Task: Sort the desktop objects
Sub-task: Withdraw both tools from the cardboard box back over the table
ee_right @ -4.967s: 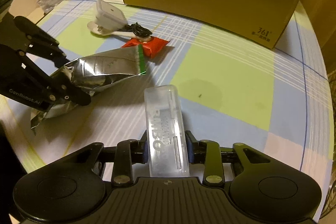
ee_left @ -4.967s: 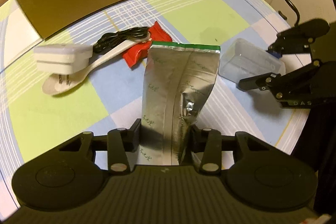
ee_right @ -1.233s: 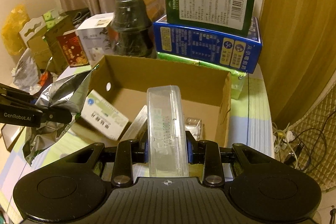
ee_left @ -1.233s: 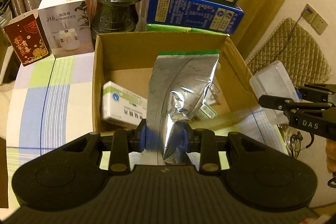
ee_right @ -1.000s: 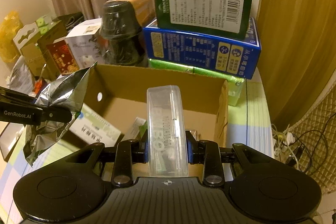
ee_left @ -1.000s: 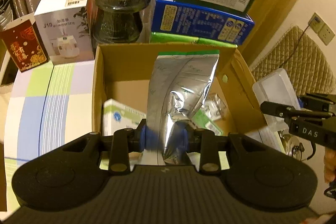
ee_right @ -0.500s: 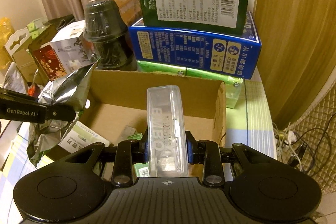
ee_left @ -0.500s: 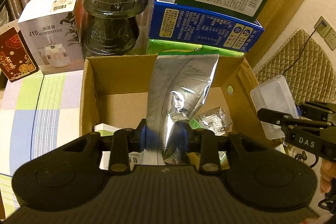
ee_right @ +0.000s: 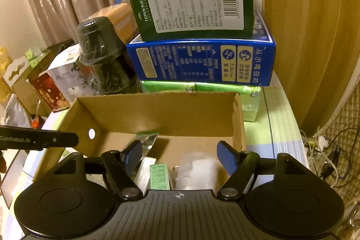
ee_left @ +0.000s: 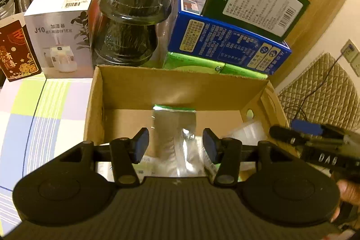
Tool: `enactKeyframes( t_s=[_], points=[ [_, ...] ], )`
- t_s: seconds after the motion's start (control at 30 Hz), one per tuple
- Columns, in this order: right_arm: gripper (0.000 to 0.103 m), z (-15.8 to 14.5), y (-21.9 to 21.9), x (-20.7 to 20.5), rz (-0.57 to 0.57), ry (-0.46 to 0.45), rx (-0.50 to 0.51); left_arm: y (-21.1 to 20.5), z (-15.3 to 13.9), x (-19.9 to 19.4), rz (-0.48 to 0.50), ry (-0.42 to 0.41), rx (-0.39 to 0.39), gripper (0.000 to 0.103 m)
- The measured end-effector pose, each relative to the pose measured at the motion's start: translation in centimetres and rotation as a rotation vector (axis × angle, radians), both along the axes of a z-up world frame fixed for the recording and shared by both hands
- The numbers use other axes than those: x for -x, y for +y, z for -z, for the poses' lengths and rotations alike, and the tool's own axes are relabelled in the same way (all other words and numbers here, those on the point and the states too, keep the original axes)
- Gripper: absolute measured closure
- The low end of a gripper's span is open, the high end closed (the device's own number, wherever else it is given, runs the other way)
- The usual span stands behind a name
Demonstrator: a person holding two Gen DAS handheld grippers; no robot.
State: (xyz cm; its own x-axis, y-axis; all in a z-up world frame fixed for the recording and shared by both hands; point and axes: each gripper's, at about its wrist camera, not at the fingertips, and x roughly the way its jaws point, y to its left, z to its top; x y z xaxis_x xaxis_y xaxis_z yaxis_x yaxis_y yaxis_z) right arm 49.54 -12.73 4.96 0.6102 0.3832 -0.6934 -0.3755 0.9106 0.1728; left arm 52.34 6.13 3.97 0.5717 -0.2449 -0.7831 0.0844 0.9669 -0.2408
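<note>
The right claw (ee_right: 178,155) is opening over the brown box (ee_right: 157,116) in the middle of the frame, its pads touching nothing. Below it, a blurry clear plastic case (ee_right: 195,171) is sitting inside the box beside a small green packet (ee_right: 159,177). The left claw's arm (ee_right: 38,140) is poking in at the left edge.

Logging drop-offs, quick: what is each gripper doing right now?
Left gripper: jaws opening, pads clear of the foil bag dropping into the cardboard box.
Right gripper: jaws opening, clear plastic case released, blurred below.
</note>
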Motion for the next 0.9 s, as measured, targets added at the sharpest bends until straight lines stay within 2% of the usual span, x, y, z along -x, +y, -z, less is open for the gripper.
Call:
enactKeyframes(
  t_s=[0.23, 0.33, 0.53, 0.67, 0.7, 0.9],
  points=[
    [0.032, -1.1, -1.4, 2.3, 0.017, -0.012, -0.010, 0.8, -0.4, 2.4, 0.005, -0.014, 0.010, 0.056],
    [0.028, -1.7, -1.7, 3.7, 0.013, -0.018, -0.007, 0.8, -0.7, 3.8, 0.007, -0.016, 0.016, 0.056],
    [0.014, -2.5, -1.4, 7.8, -0.023, -0.036, 0.038, 0.7, -1.5, 7.5, 0.013, -0.019, 0.038, 0.047],
    [0.004, -2.7, -1.2, 10.9, -0.043, -0.043, 0.064, 0.6, -2.0, 10.4, 0.021, -0.030, 0.013, 0.038],
    [0.002, -2.7, -1.2, 11.6, -0.050, -0.042, 0.070, 0.6, -2.1, 11.2, 0.027, -0.032, 0.005, 0.033],
    [0.002, -2.6, -0.7, 15.7, -0.090, -0.040, 0.092, 1.4, -2.8, 15.9, 0.020, -0.049, -0.005, 0.021]
  ],
)
